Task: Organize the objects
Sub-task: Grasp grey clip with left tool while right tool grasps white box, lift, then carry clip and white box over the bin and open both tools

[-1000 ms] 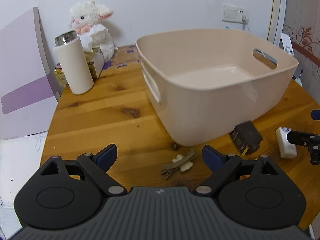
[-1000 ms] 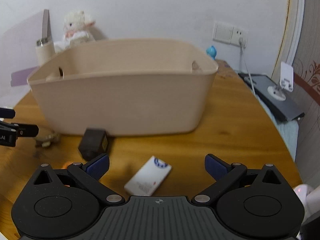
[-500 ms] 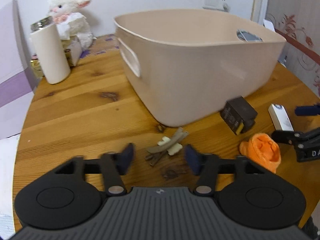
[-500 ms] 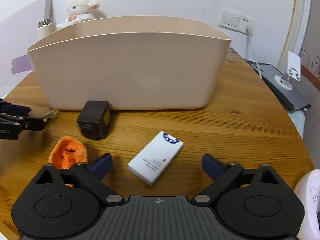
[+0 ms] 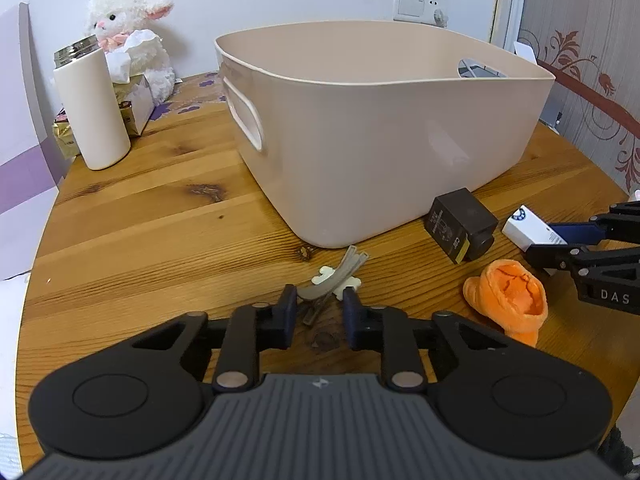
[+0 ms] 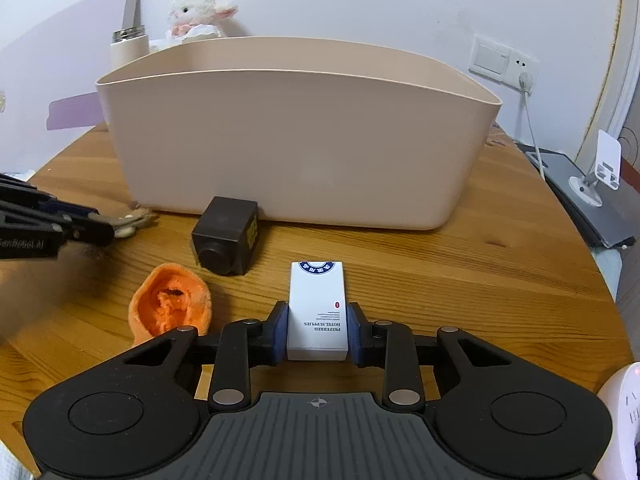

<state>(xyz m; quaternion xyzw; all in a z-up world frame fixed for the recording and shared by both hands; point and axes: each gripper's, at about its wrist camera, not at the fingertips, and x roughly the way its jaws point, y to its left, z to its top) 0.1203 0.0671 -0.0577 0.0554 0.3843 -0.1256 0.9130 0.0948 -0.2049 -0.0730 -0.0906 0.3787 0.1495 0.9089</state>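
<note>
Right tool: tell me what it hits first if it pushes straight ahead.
The right tool, shut on the white box, would likely meet the beige bin wall; the black cube sits just left of that line.

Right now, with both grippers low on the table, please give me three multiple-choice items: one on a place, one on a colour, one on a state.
1. Where is the black cube?
A. inside the bin
B. on the table in front of the bin
C. on the white bottle

2. What colour is the crumpled cloth?
A. orange
B. green
C. blue

3. What is the right gripper doing?
A. hanging open over the bin
B. closed on the white box
C. holding the cube

Key:
1 B: the cube sits on the wood by the wall of the beige bin.
2 A: it is plainly orange.
3 B: both pads press the sides of the white box.
</note>
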